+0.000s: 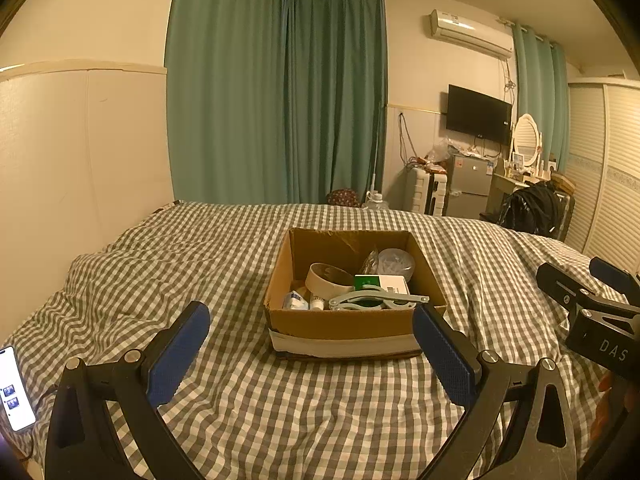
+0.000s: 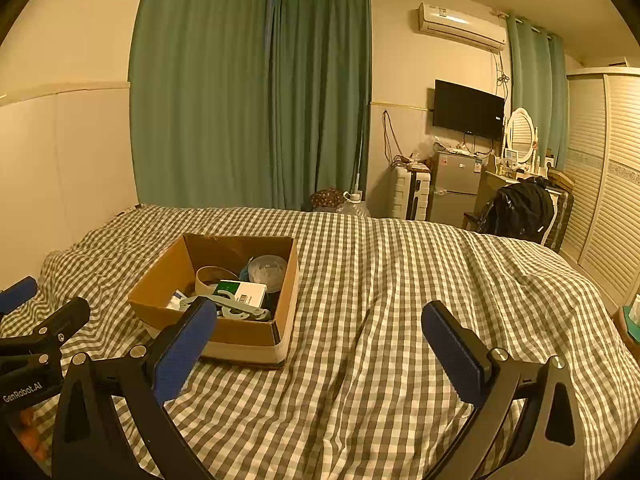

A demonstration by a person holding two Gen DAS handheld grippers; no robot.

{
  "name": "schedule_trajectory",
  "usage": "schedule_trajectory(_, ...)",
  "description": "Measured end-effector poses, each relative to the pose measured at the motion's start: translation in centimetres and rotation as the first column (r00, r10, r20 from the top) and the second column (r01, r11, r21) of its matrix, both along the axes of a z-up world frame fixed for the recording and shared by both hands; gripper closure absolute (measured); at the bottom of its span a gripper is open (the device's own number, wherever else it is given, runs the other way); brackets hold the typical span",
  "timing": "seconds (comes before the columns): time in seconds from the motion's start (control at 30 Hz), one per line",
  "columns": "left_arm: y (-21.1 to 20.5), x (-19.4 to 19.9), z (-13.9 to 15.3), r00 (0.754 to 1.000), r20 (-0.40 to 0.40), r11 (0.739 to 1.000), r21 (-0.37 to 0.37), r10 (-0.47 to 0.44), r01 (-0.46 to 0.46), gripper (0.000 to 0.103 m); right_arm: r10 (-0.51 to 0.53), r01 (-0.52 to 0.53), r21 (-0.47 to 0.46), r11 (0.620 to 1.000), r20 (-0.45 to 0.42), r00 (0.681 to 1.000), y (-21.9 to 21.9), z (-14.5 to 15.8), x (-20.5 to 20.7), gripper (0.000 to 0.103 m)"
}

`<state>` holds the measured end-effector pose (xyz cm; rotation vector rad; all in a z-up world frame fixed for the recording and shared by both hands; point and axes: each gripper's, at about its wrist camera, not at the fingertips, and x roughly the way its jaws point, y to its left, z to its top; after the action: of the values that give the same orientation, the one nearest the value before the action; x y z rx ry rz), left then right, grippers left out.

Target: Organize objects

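An open cardboard box (image 1: 340, 325) (image 2: 244, 334) sits on the checked bedcover (image 1: 280, 400). Inside it lie a tape roll (image 1: 326, 280) (image 2: 212, 278), a green and white carton (image 1: 382, 283) (image 2: 242, 292), a grey-green plastic hanger (image 1: 372, 300) (image 2: 236, 309), a clear tub (image 1: 396, 264) (image 2: 267, 270) and small white bottles (image 1: 298, 301). My left gripper (image 1: 310, 310) hovers open just in front of the box, nothing between its blue pads. To the box's right my right gripper (image 2: 319, 307) is open over bare bedcover and holds nothing.
A lit phone (image 1: 14, 388) lies on the bed at the far left. A wall runs along the bed's left side. A louvred wardrobe (image 2: 608, 200) stands at the right, and a fridge (image 2: 456, 188), chair and dresser beyond the bed's foot.
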<state>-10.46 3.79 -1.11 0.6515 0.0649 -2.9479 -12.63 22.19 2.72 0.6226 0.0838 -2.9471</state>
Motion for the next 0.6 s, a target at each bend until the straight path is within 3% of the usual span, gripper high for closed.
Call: schedule_trajectory(0.6, -0.04, -0.04, -0.48, 1.0, 0.017, 1.0, -0.02, 0.009, -0.008, 0.0, -0.007, 0.007, 0.003, 1.0, 0.007, 1.0, -0.24, -0.2, -0.08, 0.0)
